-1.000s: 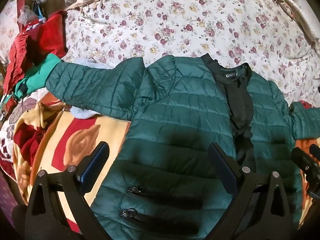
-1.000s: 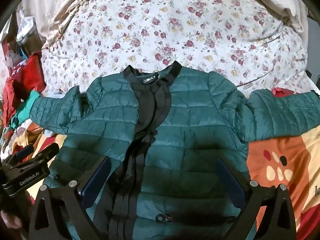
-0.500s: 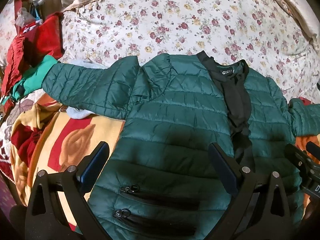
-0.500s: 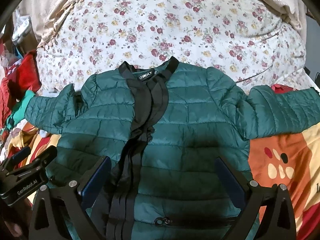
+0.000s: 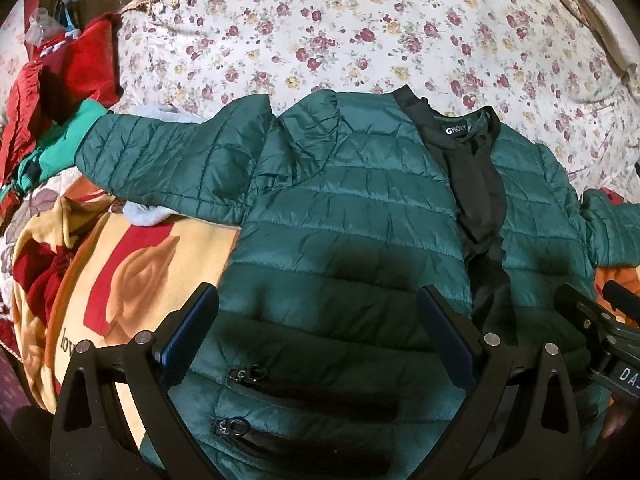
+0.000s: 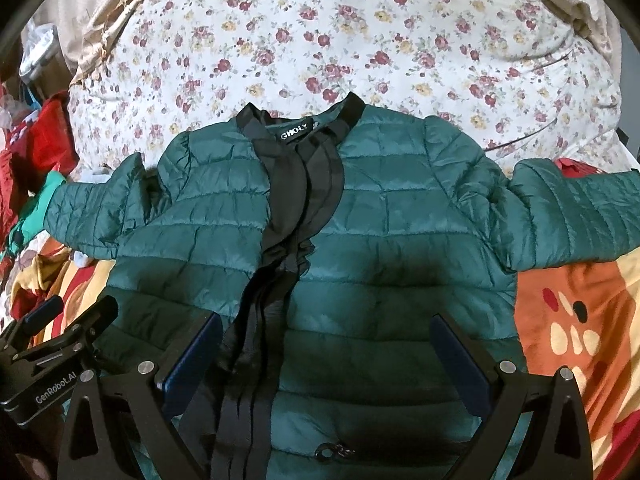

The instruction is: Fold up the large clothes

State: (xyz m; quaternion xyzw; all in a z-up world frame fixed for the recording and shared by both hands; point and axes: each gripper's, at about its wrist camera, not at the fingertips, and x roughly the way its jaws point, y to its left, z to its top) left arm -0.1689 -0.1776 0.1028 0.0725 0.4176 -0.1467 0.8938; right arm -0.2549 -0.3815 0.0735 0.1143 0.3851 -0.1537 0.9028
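Green puffer jacket (image 5: pixel 352 216) lay face-up across the bed, collar toward the far edge w/ the floral sheet (image 5: pixel 360 32), hem at the near edge, sleeves out to either side. L gripper (image 5: pixel 316 320) hovered over the left front panel, jaws wide, nothing held; left sleeve (image 5: pixel 160 164) lay nearer it. R gripper (image 6: pixel 326 344), likewise wide and empty, sat right of the black placket (image 6: pixel 292 208). Only the L view showed the pocket zips (image 5: pixel 244 376); the R view caught the right sleeve (image 6: pixel 576 216) full-length.

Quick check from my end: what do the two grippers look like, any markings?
Both are matte black frames with silver bolts and dark blue pads on the fingers. The left gripper carries white "GenRobot.AI" lettering on its side; the right gripper shows white letters "DA", cut off.
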